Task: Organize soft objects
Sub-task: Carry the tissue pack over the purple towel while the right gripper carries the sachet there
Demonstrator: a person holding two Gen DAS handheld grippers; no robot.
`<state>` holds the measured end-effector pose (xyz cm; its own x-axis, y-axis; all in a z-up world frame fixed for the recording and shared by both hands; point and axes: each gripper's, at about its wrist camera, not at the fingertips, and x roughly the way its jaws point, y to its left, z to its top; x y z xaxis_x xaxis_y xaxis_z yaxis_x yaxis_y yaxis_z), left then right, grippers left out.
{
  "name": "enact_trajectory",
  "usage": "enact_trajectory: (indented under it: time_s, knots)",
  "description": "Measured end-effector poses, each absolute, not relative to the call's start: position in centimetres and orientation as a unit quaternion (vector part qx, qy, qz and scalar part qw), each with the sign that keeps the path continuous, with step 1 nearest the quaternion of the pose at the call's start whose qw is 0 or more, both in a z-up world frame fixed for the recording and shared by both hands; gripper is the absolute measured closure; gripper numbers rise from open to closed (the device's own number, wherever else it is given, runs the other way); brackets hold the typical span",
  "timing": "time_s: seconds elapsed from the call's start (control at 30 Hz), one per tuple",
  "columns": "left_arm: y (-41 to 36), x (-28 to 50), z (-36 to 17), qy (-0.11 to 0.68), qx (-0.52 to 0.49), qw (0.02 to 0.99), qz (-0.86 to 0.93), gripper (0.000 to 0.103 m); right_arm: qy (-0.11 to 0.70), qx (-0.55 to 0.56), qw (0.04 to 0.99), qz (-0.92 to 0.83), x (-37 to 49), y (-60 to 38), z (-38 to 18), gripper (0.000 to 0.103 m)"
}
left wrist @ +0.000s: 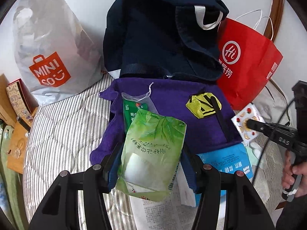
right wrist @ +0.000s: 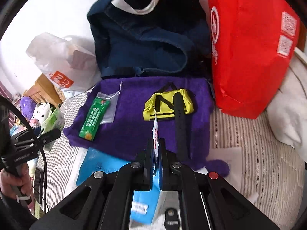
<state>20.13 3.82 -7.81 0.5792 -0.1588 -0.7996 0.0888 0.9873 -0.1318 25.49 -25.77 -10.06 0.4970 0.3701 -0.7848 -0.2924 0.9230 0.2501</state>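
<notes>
Navy bag point(left wrist: 159, 44) at back of striped bed point(left wrist: 63, 130); white MINISO bag point(left wrist: 49, 53) left, red "Hi" bag point(left wrist: 247, 61) right. Purple towel point(left wrist: 172, 99) in front, w/ yellow pouch point(left wrist: 204, 105) on it. Left gripper point(left wrist: 151, 153) clamps green tissue pack point(left wrist: 151, 153), long axis pointing away. Right gripper point(right wrist: 155, 143) pinched on white snack sachet point(right wrist: 155, 132), edge-on, above towel.

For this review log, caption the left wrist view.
Left tool grips green tissue pack above purple towel; right tool holds patterned sachet.
</notes>
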Motion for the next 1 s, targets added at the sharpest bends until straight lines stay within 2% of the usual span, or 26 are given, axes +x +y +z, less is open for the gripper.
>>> enact_trajectory:
  time_s: [0.73,0.8,1.0]
  knots:
    - [3.6,23.7,-10.3,0.468,-0.048,0.878,-0.086,0.048,0.529,0.046,0.822,0.205,30.7,-22.8,-16.1,0.099]
    - [3.4,23.9,-10.6,0.471,-0.047,0.876,-0.088,0.048,0.535,0.047,0.819,0.203,30.8,-23.0,-16.6,0.095]
    - [3.1,24.4,-11.3,0.477,-0.045,0.873,-0.089,0.048,0.535,0.034,0.821,0.198,30.9,-23.5,-16.7,0.091]
